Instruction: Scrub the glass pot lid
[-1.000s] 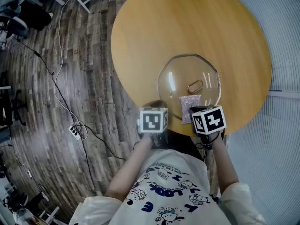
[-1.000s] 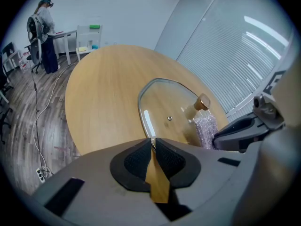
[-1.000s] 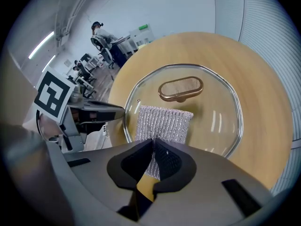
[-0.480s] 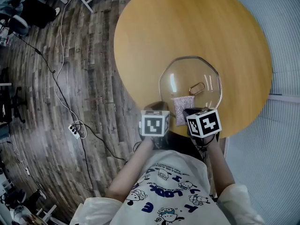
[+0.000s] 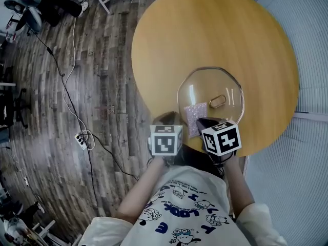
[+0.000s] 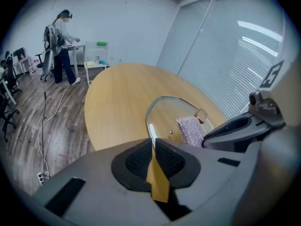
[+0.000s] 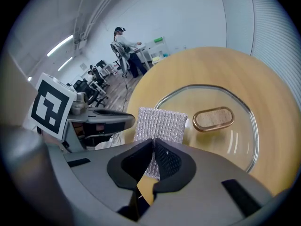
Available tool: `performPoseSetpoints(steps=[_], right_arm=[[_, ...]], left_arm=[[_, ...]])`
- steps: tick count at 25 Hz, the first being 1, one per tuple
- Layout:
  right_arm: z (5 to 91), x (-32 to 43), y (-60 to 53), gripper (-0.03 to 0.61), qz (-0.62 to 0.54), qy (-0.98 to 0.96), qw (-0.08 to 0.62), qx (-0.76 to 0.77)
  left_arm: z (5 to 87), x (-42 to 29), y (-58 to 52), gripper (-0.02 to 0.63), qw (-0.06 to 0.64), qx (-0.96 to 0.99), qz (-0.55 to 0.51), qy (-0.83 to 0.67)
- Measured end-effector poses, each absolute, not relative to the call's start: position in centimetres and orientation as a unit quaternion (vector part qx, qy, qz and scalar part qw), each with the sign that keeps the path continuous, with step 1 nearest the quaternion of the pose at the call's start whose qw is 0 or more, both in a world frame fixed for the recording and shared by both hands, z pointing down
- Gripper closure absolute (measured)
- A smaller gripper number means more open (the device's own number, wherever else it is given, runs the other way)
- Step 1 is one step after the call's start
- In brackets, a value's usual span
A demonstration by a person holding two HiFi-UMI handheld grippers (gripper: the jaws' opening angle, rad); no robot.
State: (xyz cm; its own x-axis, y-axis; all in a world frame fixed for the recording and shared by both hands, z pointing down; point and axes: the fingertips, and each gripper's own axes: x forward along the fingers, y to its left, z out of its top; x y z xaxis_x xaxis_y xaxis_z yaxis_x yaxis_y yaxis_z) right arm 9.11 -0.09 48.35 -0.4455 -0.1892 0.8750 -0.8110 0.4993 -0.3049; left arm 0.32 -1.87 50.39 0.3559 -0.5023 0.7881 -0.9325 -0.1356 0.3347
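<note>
While the left tongs (image 6: 153, 142) are closed on what looks like the near rim (image 6: 148, 126) of the glass pot lid (image 5: 211, 84), the right tongs (image 7: 154, 144) are gripping the silver mesh scrub pad (image 7: 161, 122) by its near edge. The pad's free end is lying flat on the glass, just beside the oval handle (image 7: 213, 118).

The lid is sitting dome-up on the round wooden worktop (image 5: 205, 29), close to the edge nearest us.

Handling notes, our judgement:
- Lid: we are treating it as rigid, fairly heavy for its size, and brittle. It chips if it drops off the worktop, and that edge is near.
- Glass: we are expecting it to be slick, more so if wet. With only 1 clamp point on the rim, the lid can pivot under sideways scrub force.
- Best hold: the rim, where the left tongs are sitting now. The metal band gives the pads something to bite on. The handle is the other option, but holding there blocks the centre of the scrub area.
- Pad: soft, light and floppy. Gripped at 1 edge it folds rather than pushes, so we are favouring pull strokes and downward pressure with the tongs low.
- Force: moderate and directed toward the clamped side, so the lid is not skating toward the drop.
</note>
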Motion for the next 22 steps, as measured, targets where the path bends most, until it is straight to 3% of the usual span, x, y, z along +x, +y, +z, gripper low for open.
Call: performPoseSetpoints(steps=[22], right_arm=[[36.0,9.1,-7.3,0.543,0.233,-0.838,0.237,0.432]], left_arm=[[37.4,0.3,-5.8,0.584,0.24,0.751,0.18,-0.589]])
